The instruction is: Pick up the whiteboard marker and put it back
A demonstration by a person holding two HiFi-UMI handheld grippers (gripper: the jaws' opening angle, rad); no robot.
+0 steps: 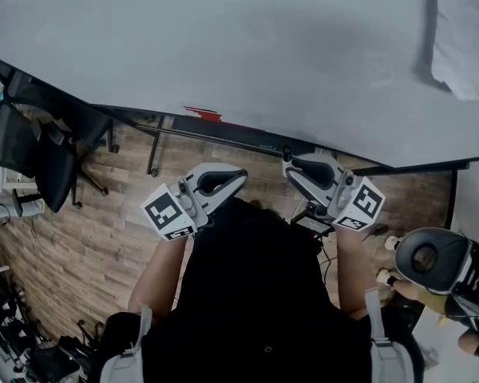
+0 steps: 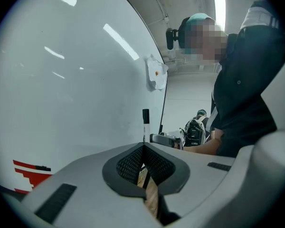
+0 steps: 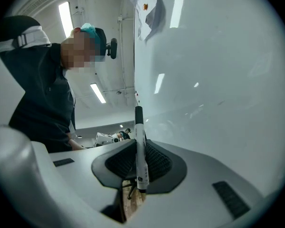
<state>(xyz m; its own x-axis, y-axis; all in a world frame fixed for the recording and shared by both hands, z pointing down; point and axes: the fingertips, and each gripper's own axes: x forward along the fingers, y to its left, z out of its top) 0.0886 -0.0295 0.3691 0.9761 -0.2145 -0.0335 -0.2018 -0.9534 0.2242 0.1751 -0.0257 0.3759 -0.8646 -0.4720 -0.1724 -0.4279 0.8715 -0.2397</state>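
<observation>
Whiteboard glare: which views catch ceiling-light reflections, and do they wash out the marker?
Left gripper view: bright streaks on the whiteboard, upper left, clear of the whiteboard marker; fisheye bend, dark corners. Right gripper view: streaks sit high on the whiteboard, and the whiteboard marker's body is sharp, without glare. Head view: the whiteboard reads flat grey with no glare, only one soft dark streak at top right.

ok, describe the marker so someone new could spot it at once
Start at the big whiteboard the person faces. Just in front of it, the right claw is shut on the marker. It is a slim white stick with a black cap poking past the tips; the left claw holds nothing.
</observation>
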